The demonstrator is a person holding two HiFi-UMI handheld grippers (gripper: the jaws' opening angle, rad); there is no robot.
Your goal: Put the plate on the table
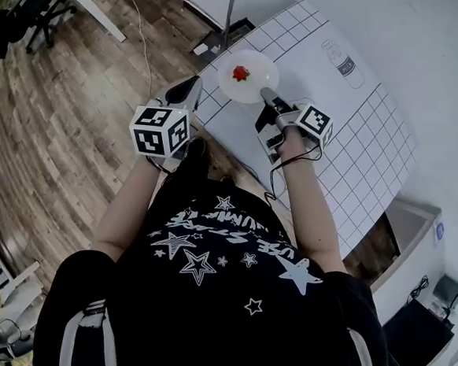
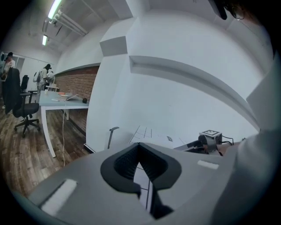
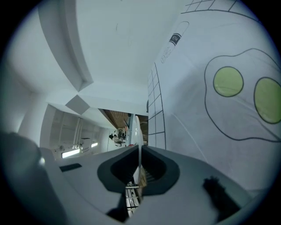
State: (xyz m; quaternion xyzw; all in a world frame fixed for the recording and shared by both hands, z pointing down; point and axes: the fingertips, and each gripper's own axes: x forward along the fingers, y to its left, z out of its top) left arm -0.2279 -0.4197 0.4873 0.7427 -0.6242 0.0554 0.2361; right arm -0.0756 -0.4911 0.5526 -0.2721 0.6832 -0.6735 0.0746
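Right tongs (image 1: 265, 93) pinch one plate (image 1: 255, 86); one strawberry (image 1: 240, 73) atop.

light: bright, even | edges: fisheye warp, dark corners | focus: sharp

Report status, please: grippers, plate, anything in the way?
Right gripper shut on plate rim; left gripper shut, empty. Plate, red fruit on it, over table edge; touchdown unclear. Nothing seen in the way.
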